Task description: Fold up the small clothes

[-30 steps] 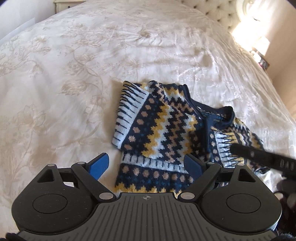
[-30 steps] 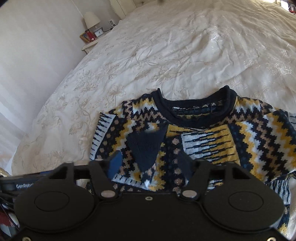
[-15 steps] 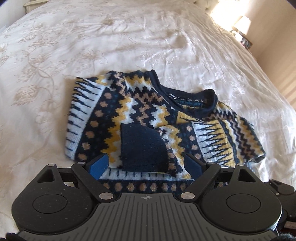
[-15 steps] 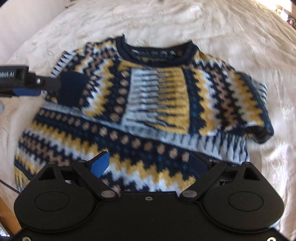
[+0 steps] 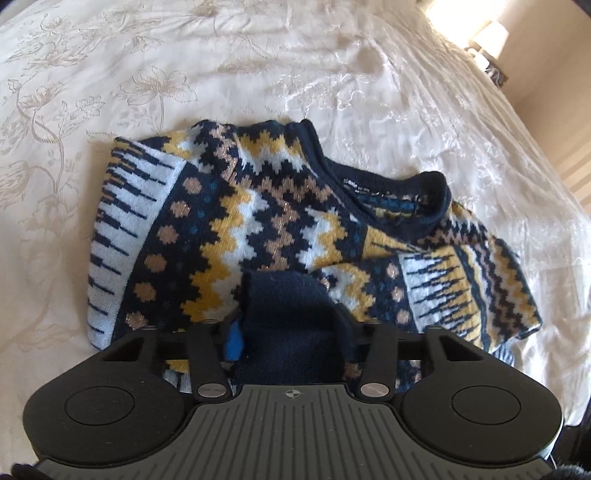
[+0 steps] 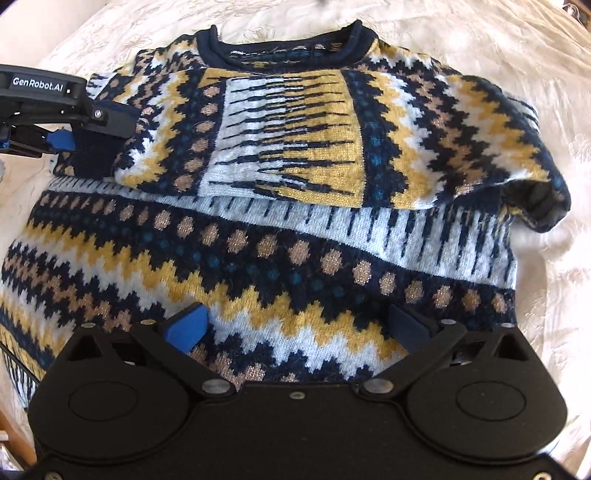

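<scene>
A small knitted sweater [image 5: 221,221] in navy, yellow, white and tan zigzags lies on the bed, both sleeves folded across its chest. My left gripper [image 5: 288,325] points down at the navy sleeve cuff [image 5: 288,295]. Its jaws are closing, and the cuff fills the gap between the pads. In the right wrist view this left gripper [image 6: 85,129] sits at the sweater's [image 6: 295,147] left edge on the same cuff [image 6: 92,158]. My right gripper [image 6: 299,319] hovers low over the sweater's lower body. Its jaws are opening wide and grip nothing.
A cream bedspread [image 5: 147,74] with a floral pattern spreads all round the sweater. A lit bedside lamp [image 5: 491,35] stands at the far right by a beige wall. The bed's edge and something wooden [image 6: 11,435] show at the lower left of the right wrist view.
Both grippers came down closer to the sweater. The left jaws narrowed from wide apart onto the navy cuff. The right gripper shifted from the chest to the lower body and spread wider.
</scene>
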Demonstrator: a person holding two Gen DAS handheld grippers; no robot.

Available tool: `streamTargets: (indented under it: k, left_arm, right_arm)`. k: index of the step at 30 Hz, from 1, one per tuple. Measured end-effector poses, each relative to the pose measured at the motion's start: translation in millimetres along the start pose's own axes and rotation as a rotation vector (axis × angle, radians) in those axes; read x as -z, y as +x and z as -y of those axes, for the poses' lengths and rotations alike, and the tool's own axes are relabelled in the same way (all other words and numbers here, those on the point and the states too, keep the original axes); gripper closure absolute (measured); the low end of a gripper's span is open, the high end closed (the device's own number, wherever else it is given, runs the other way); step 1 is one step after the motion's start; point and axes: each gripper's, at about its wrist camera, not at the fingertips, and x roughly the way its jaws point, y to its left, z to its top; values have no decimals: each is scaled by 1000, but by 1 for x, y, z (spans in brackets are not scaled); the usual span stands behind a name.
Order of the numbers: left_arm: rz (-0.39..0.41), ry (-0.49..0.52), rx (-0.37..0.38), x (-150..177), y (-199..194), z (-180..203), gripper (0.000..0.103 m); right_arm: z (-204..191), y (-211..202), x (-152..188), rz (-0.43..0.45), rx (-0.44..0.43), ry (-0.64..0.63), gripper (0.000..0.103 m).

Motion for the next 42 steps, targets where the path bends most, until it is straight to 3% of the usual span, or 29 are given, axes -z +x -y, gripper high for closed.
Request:
streamTargets:
  k: [2, 3, 8, 13, 16, 20, 25, 32, 38, 42]
  left_arm:
    - [7, 3, 19, -1, -3, 3, 88]
    - [12, 12, 26, -2, -6, 5, 90]
    - [68, 77, 75, -14, -35, 27, 94]
    - [153, 113, 204, -43, -86, 51, 95]
    - [196, 132, 271, -61, -112, 64, 95]
    - [234, 162, 340, -83, -132, 80, 95]
    - [235, 193, 354, -94, -139, 86, 95]
    - [146, 79, 273, -90, -122, 35, 95]
    - [65, -12, 94, -77, -73, -18, 96]
    - [41, -21, 18, -69, -60, -38, 96]
  right_arm:
    - [-2, 2, 3, 24, 13, 6, 0]
    - [-4, 2, 5, 34, 23, -4, 0]
    - [-4, -1, 5, 34, 17, 3, 0]
    - [3, -9, -2, 25, -19, 51, 1]
    - [7, -28, -8, 96, -58, 115, 17]
    - [7, -50, -19, 229, -98, 162, 17]
    - [9, -45, -46, 277, -101, 193, 17]
    - [27, -44, -51, 270, -66, 216, 17]
    - [44, -41, -45, 225, -11, 239, 16]
    - [53, -45, -43, 230, -8, 258, 16]
